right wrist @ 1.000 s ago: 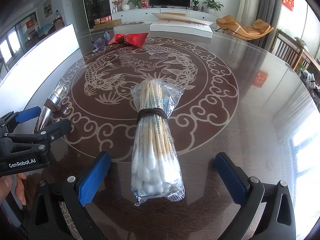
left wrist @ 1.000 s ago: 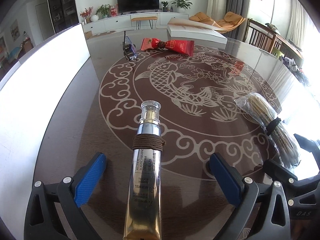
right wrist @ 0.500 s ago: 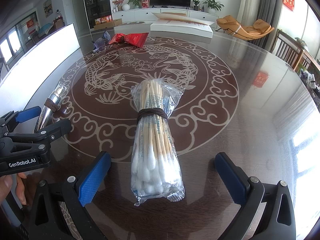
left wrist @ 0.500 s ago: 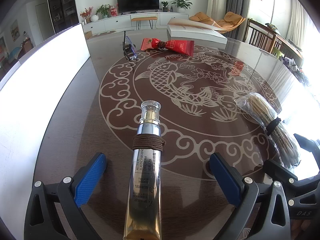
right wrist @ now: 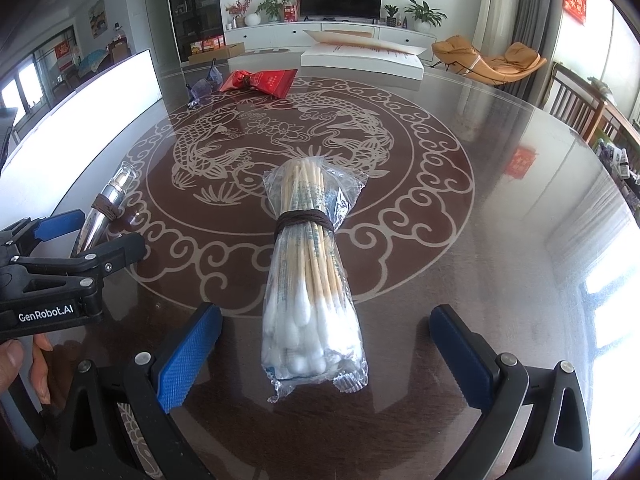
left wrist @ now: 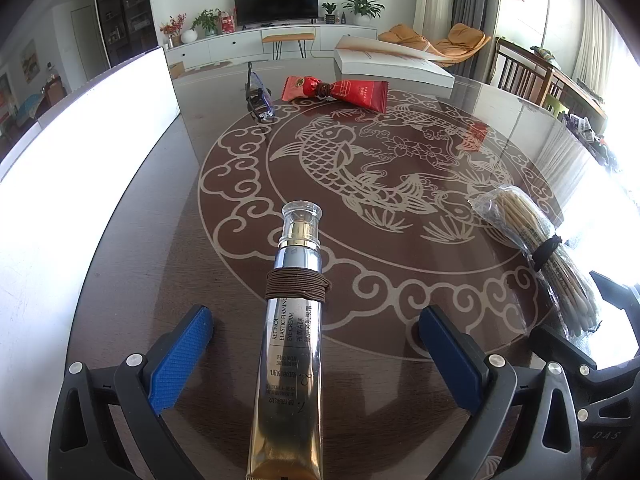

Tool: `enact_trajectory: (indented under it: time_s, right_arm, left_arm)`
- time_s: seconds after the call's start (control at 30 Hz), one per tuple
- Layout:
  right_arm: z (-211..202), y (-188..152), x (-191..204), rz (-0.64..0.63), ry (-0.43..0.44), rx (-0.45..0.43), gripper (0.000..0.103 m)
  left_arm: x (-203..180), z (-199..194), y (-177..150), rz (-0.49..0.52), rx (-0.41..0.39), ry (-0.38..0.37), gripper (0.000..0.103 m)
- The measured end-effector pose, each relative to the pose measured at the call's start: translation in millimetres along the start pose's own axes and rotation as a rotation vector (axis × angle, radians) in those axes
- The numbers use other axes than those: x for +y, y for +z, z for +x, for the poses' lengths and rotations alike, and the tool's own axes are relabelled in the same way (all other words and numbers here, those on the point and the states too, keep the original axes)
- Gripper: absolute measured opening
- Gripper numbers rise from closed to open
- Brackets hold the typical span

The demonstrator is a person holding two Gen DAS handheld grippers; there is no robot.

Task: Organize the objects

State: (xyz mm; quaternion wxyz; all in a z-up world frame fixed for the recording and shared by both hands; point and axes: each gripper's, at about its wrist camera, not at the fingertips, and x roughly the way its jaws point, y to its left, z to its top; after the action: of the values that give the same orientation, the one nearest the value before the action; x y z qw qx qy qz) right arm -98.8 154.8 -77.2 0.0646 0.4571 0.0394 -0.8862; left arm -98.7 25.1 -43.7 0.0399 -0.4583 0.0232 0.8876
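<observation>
The left gripper is spread wide, the cream tube lying untouched between its fingers, pointing to 12 o'clock. The right gripper likewise gapes around the cotton swab bag.

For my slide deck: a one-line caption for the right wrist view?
Open right gripper straddles a banded bag of cotton swabs on the table.
</observation>
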Motion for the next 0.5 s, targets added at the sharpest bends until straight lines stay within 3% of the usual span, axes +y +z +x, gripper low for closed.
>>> enact_trajectory:
  time_s: [0.5]
  right_arm:
    - [-0.3,-0.4,-0.2,0.000,0.000,0.000,0.103]
  left_arm:
    - [0.0,-0.2,-0.1,0.000,0.000,0.000,0.103]
